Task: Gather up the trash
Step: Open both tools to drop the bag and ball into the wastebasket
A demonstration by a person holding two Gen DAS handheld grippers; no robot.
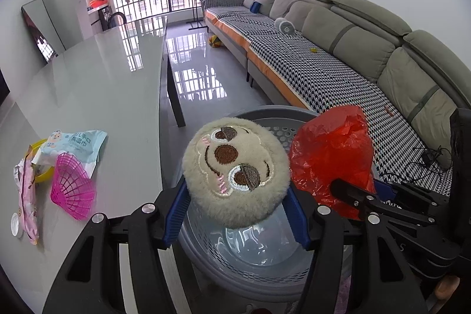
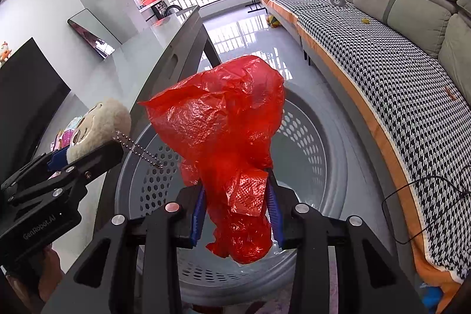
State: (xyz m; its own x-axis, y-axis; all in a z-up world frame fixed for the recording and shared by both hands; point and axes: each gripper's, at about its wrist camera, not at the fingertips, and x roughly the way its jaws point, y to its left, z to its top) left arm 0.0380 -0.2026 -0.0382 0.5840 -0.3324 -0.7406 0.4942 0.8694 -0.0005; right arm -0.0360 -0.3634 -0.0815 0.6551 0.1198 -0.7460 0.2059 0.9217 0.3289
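My left gripper [image 1: 235, 196] is shut on a round beige plush face toy [image 1: 235, 169] and holds it above a grey perforated basket [image 1: 265, 267] on the floor by the table. My right gripper [image 2: 237, 190] is shut on a crumpled red plastic bag [image 2: 223, 122] and holds it over the same basket [image 2: 309, 143]. The bag [image 1: 332, 155] and right gripper show at the right of the left wrist view. The plush toy [image 2: 97, 125], with a bead chain hanging, shows at the left of the right wrist view.
On the grey table [image 1: 103, 84] lie a pink plastic shell basket [image 1: 72, 187], a wet-wipes pack [image 1: 73, 146], a pink wrapper [image 1: 28, 196], a yellow ring and a white cap. A long sofa [image 1: 338, 61] runs along the right. Glossy floor lies between.
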